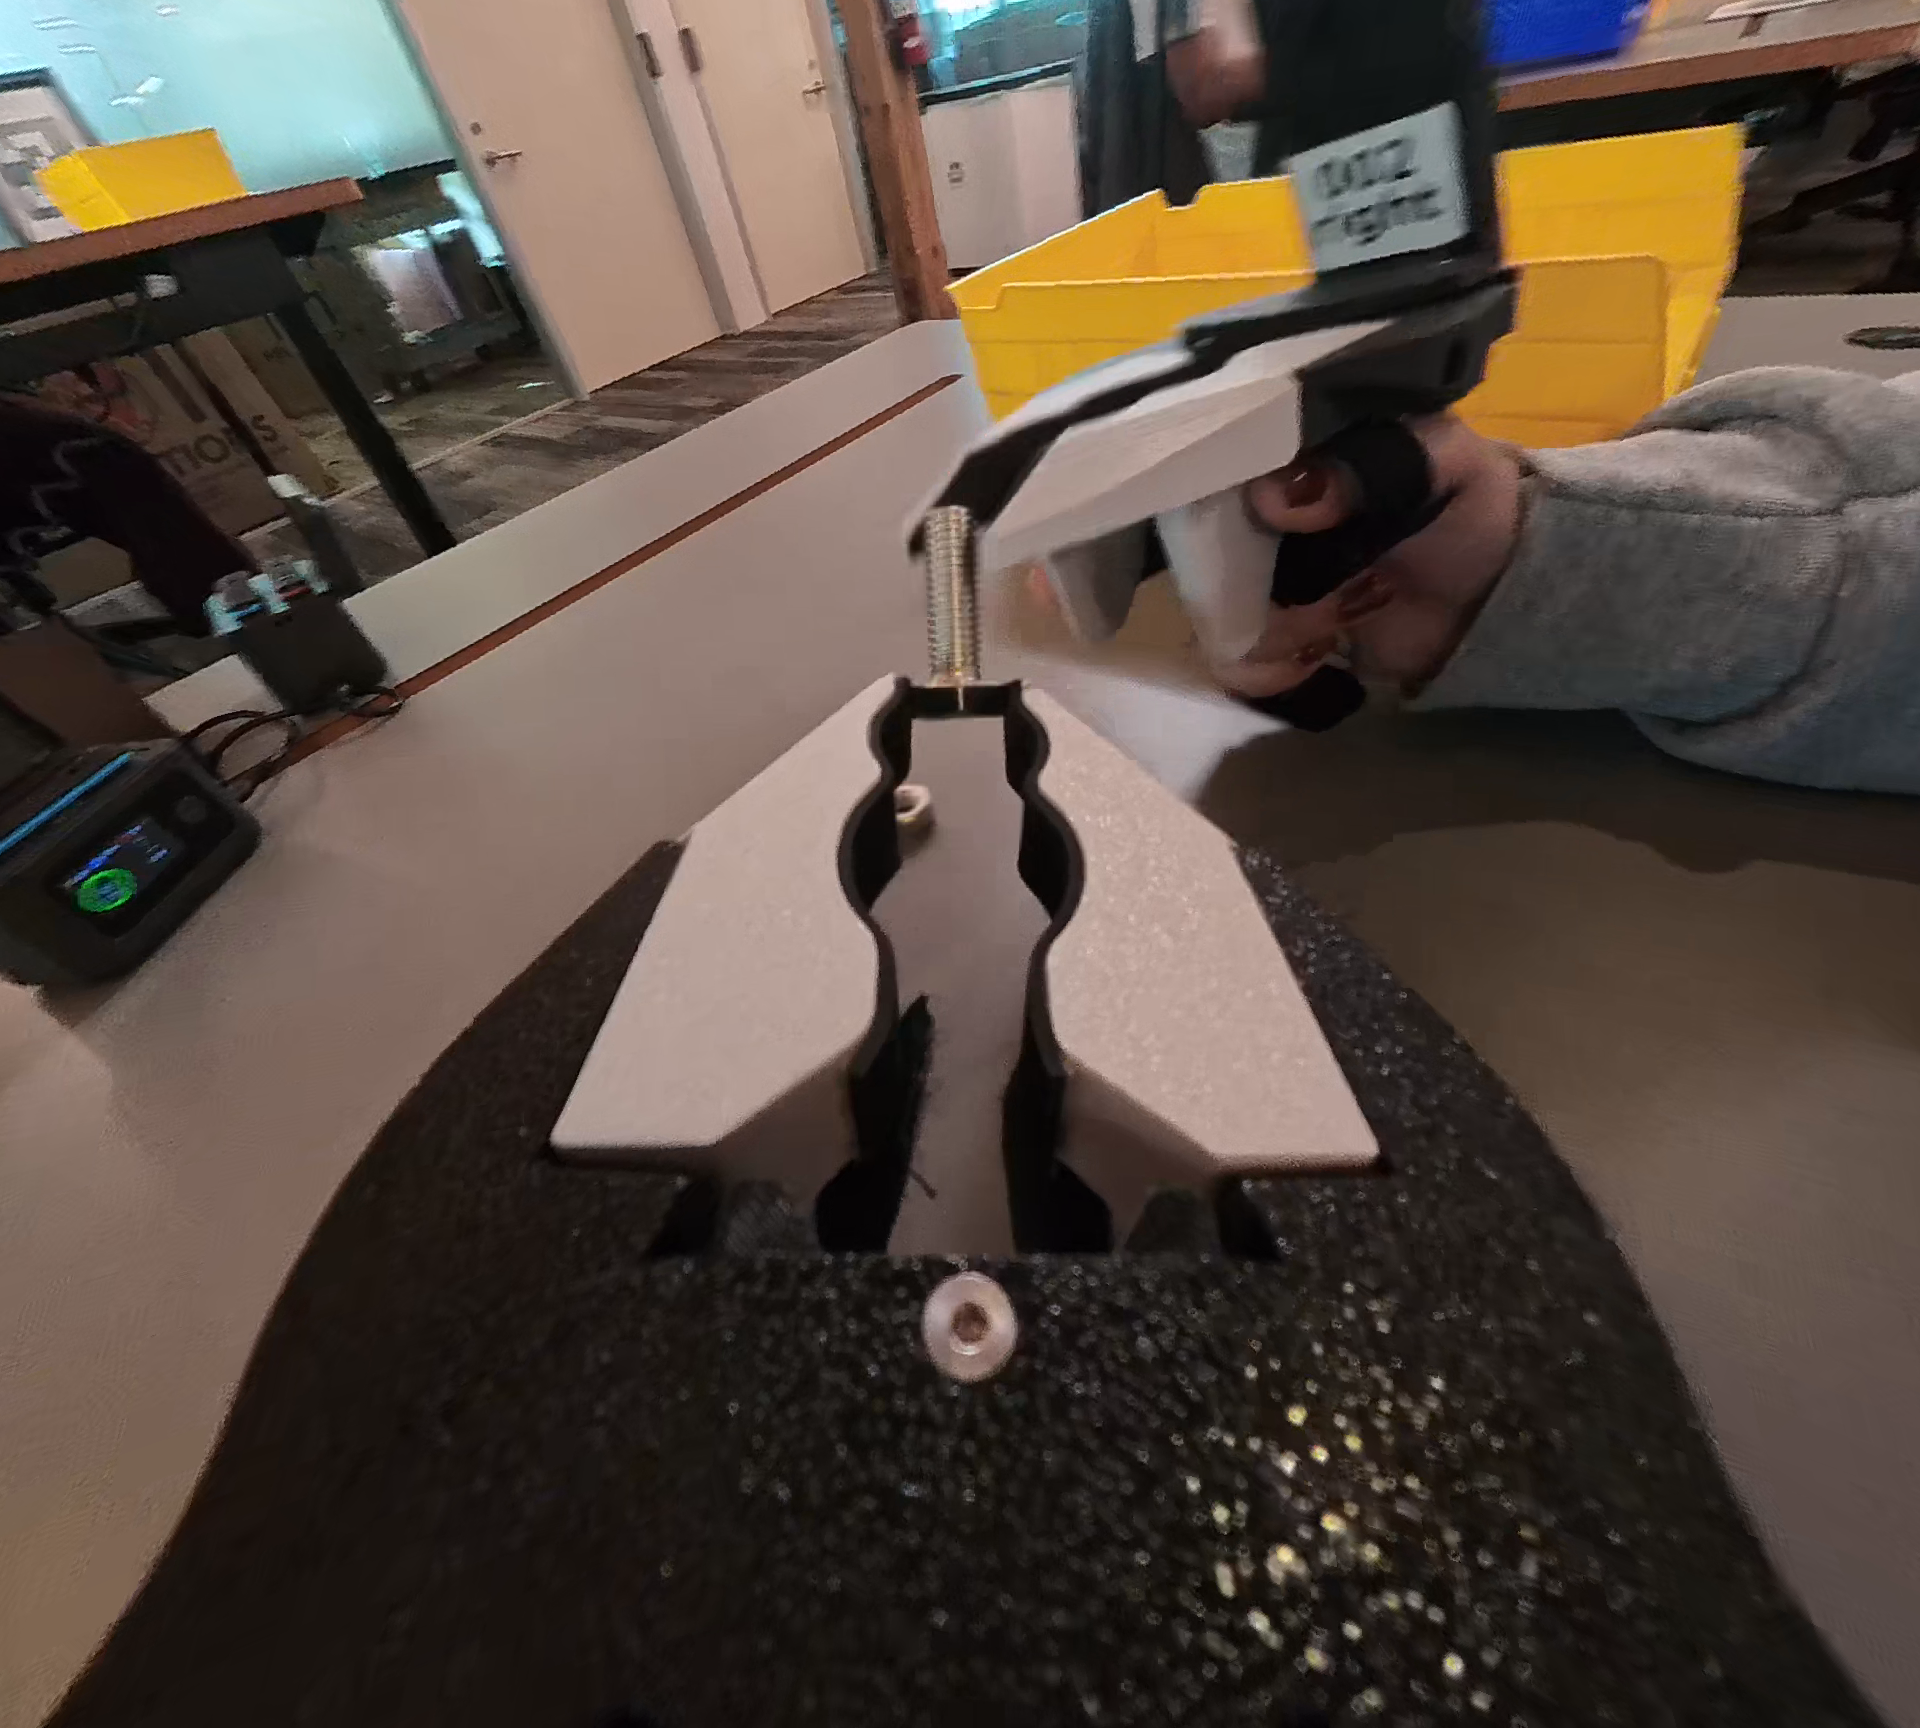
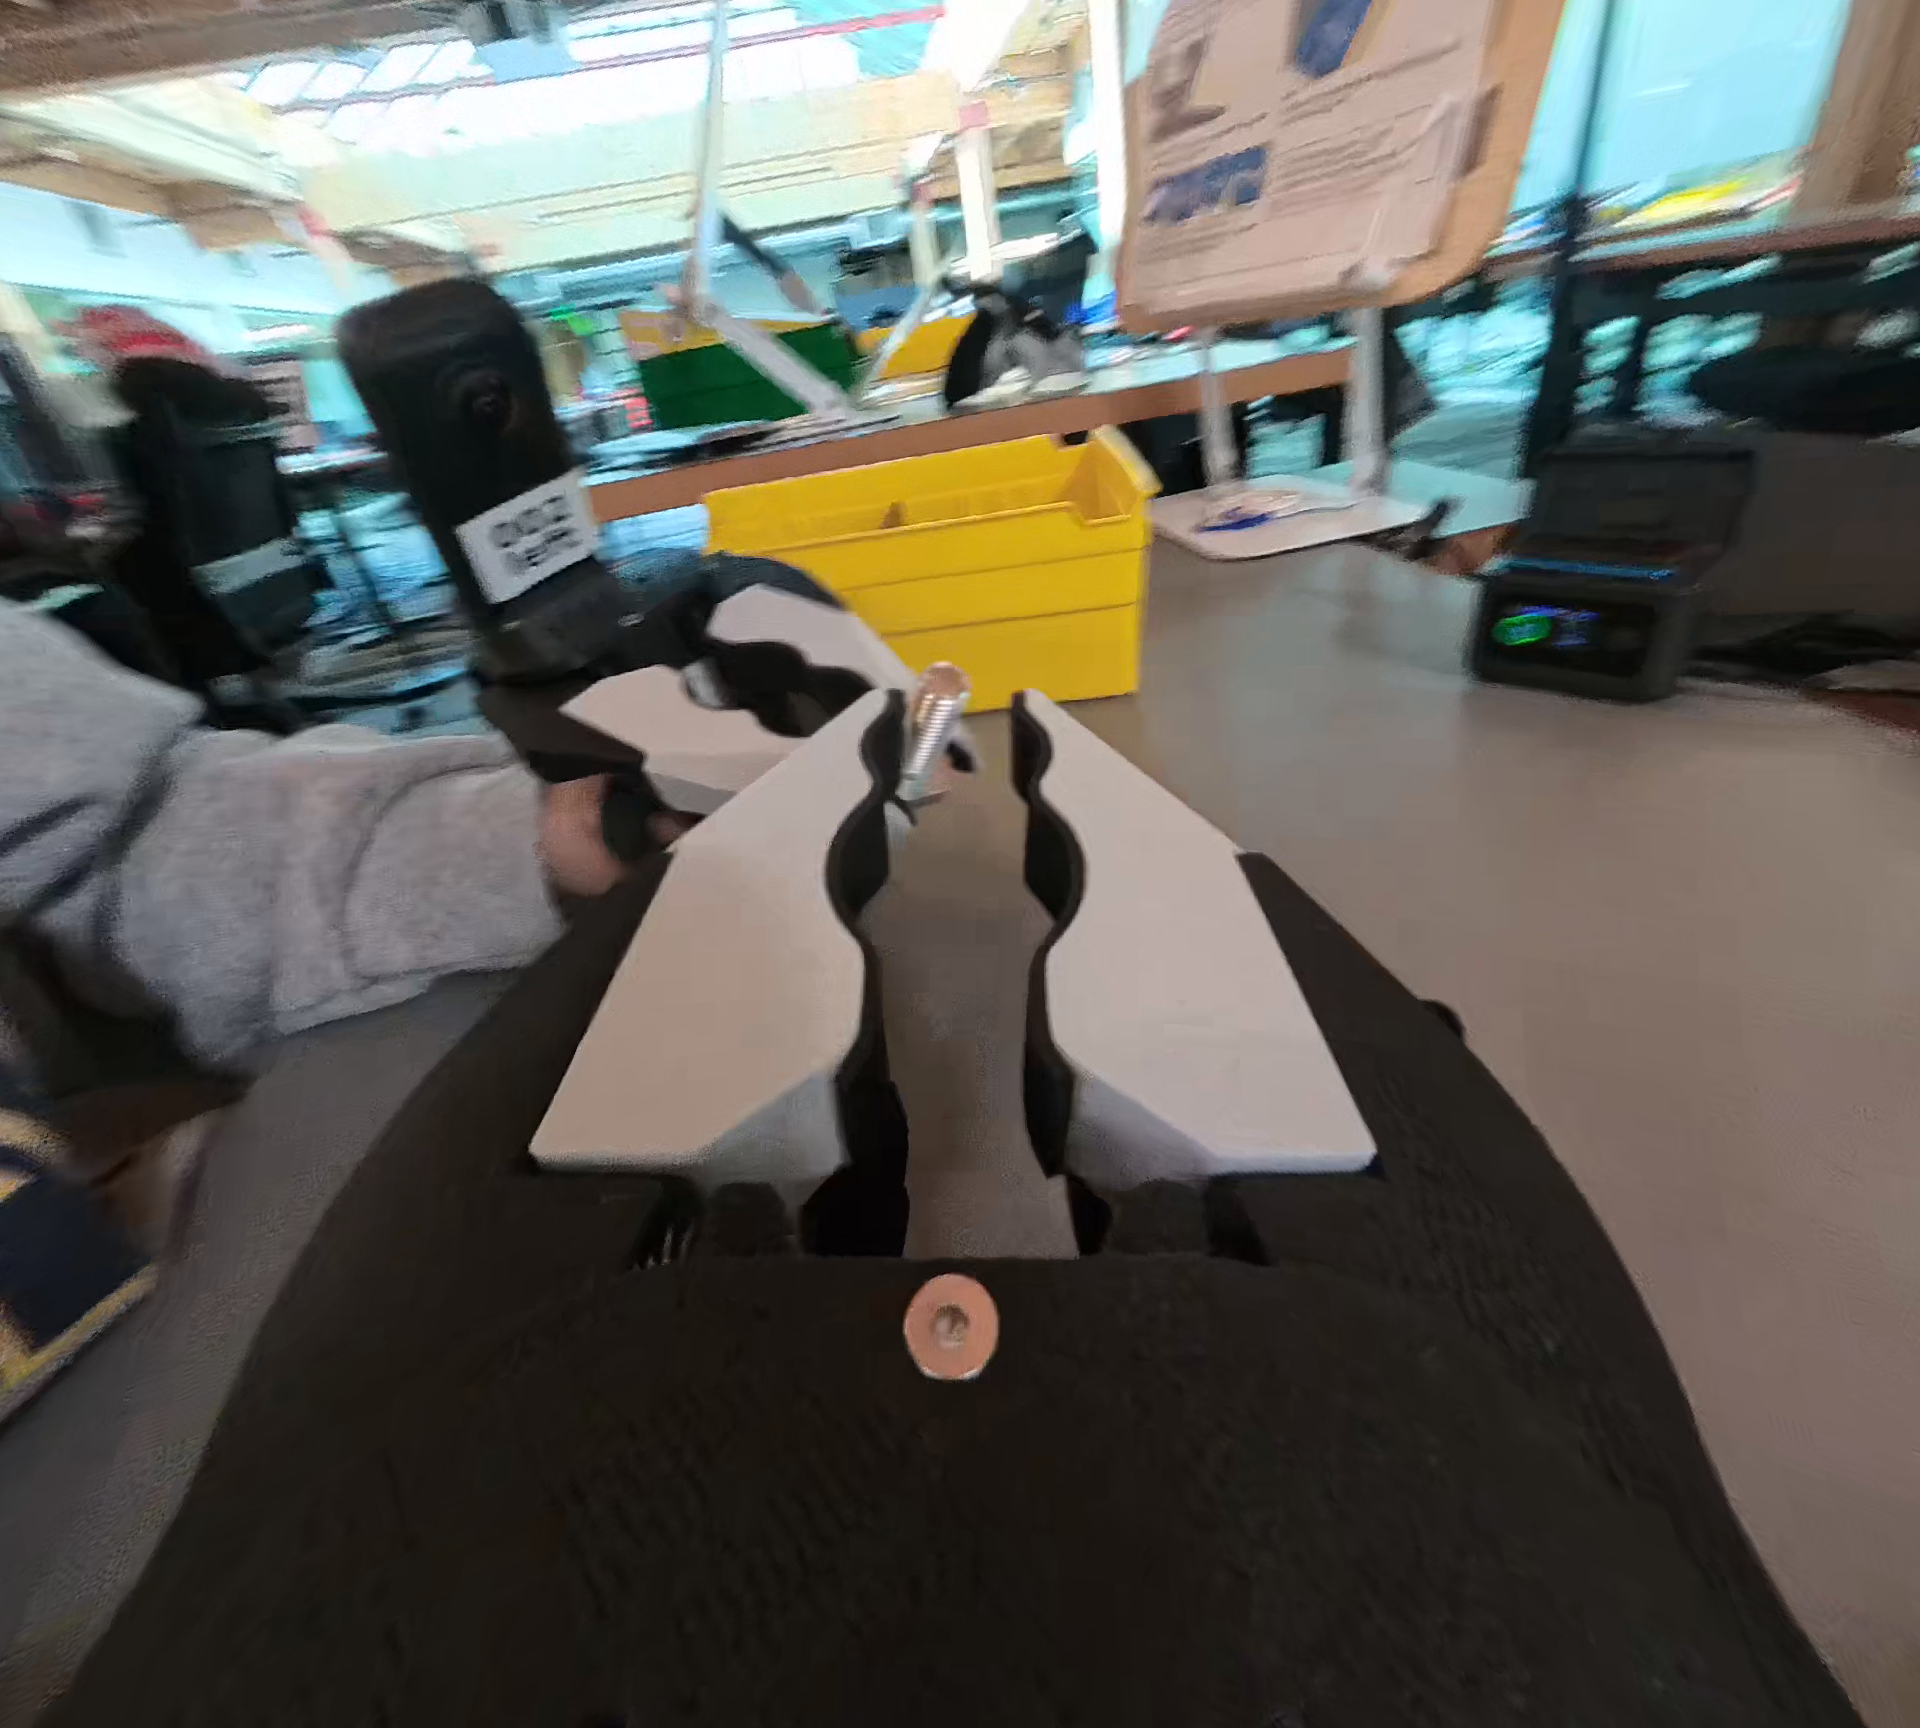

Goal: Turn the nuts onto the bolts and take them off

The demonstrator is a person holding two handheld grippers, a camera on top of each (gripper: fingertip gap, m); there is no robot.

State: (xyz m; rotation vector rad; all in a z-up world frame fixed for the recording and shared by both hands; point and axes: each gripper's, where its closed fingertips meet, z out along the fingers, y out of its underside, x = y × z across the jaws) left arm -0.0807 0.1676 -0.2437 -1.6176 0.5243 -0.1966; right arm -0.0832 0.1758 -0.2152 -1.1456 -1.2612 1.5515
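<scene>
- Bolt [image 1: 949, 603], left wrist view: stands upright, threads bare. Left gripper [image 1: 958, 702] is clamped on its lower end, tips nearly together.
- Same view: right gripper [image 1: 961, 525] comes in from the right, tips at the bolt's top end. Can't tell from here if it grips or only touches.
- Nut [image 1: 914, 811] lies loose on the grey table [image 1: 416, 899], seen through the gap between the left gripper's fingers, below and just behind the bolt. Not on the threads.
- Right wrist view: right gripper [image 2: 951, 712] jaws apart, holding nothing. Bolt [image 2: 932, 728] sits by its left fingertip, tilted in frame, near-touching.
- Left gripper [image 2: 727, 691] visible behind, holding the bolt. Nut not visible here.
- Step, my read: nut is off, bolt parked in left. Next: right goes down for the nut, brings it square to the bolt tip, starts the thread. Needs axial alignment, else cross-thread.
</scene>
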